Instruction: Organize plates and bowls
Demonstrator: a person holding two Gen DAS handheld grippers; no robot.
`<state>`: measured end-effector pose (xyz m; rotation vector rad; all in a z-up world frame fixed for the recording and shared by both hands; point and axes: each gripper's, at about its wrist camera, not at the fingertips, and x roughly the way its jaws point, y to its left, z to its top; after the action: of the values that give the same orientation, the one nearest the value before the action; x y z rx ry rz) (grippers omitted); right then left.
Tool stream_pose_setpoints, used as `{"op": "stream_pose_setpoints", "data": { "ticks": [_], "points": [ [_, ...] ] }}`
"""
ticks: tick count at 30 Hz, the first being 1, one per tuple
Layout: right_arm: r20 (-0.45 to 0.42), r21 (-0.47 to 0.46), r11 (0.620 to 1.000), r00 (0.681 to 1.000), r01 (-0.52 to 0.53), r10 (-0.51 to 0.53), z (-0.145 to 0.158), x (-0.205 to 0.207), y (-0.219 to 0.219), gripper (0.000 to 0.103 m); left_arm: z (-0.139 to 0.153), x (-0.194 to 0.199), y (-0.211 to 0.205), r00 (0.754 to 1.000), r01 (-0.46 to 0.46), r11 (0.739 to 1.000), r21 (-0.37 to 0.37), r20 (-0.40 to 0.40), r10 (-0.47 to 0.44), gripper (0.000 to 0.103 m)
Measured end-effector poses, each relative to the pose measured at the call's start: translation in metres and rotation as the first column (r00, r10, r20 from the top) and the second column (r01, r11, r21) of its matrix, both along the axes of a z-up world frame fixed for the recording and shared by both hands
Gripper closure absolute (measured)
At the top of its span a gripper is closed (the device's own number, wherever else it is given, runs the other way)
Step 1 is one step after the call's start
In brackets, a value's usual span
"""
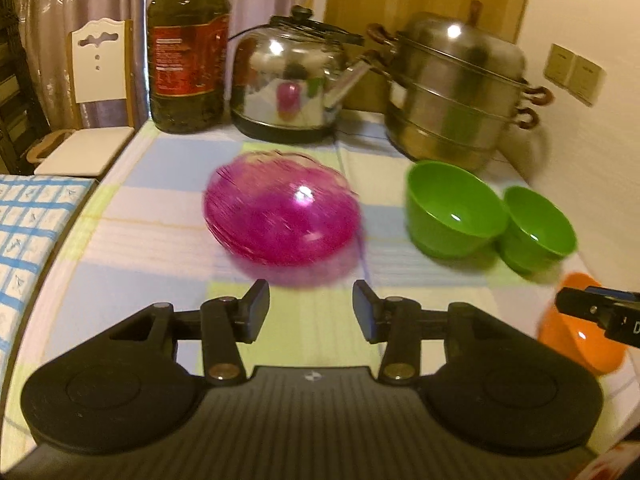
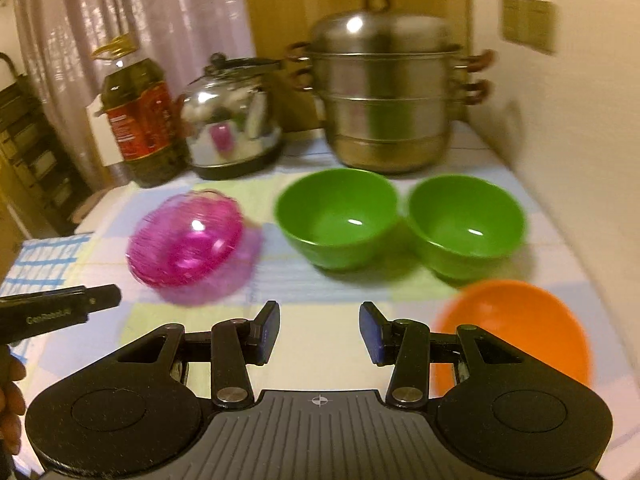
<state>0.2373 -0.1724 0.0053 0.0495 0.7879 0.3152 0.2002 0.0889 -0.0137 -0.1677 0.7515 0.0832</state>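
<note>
In the left wrist view the left claw (image 1: 311, 308) sits at 6 o'clock, released, its fingers parted with only the checked cloth of the desk (image 1: 160, 232) showing between them. Just beyond, toward 12 o'clock, lies the stack of pink plates (image 1: 282, 216), blurred, resting on the cloth and clear of the fingertips. At 3 o'clock the tip of the right claw pokes in over an orange bowl (image 1: 576, 344).

In the right wrist view the right claw (image 2: 319, 330) is likewise released, fingers apart over bare cloth, nothing between them. The orange bowl (image 2: 516, 328) lies at 4 o'clock, partly behind the right finger's linkage; whether they touch I cannot tell. The left claw's finger enters at 9 o'clock, with part of a hand (image 2: 10, 404) at the edge below it. The pink plates (image 2: 188, 244) sit at 10 o'clock.

Farther on, two green bowls stand upright side by side, just beside each other: the larger green bowl (image 2: 338, 216) toward 12 o'clock, the smaller green bowl (image 2: 466, 222) toward 1 o'clock.

At the far edge of the desk stand an oil bottle (image 1: 186, 52) at 11 o'clock, a steel kettle (image 1: 292, 80) at 12, and a tiered steamer pot (image 1: 452, 88) at 1, near the wall. A white chair (image 1: 100, 84) stands past the desk's left edge.
</note>
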Motion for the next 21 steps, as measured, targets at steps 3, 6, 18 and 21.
{"op": "stream_pose_setpoints", "data": {
  "ticks": [3,6,18,21],
  "points": [
    [-0.004,-0.011,0.999,0.999,0.038,-0.038,0.008,-0.022,-0.027,0.058,0.006,-0.017,-0.019,1.000,0.011,1.000,-0.009,-0.004,-0.011,0.061],
    [0.003,-0.040,0.998,0.998,0.057,-0.057,0.014,-0.043,-0.047,0.058,0.012,-0.036,-0.038,1.000,0.020,1.000,-0.021,0.000,-0.020,0.060],
    [-0.049,-0.043,0.992,0.991,0.121,-0.123,0.021,-0.090,-0.106,0.058,0.025,-0.074,-0.110,0.994,0.111,0.993,-0.040,-0.011,-0.111,0.056],
    [-0.055,-0.041,0.991,0.990,0.131,-0.133,0.023,-0.094,-0.113,0.058,0.025,-0.076,-0.121,0.992,0.128,0.991,-0.037,-0.016,-0.129,0.056]
  ]
}}
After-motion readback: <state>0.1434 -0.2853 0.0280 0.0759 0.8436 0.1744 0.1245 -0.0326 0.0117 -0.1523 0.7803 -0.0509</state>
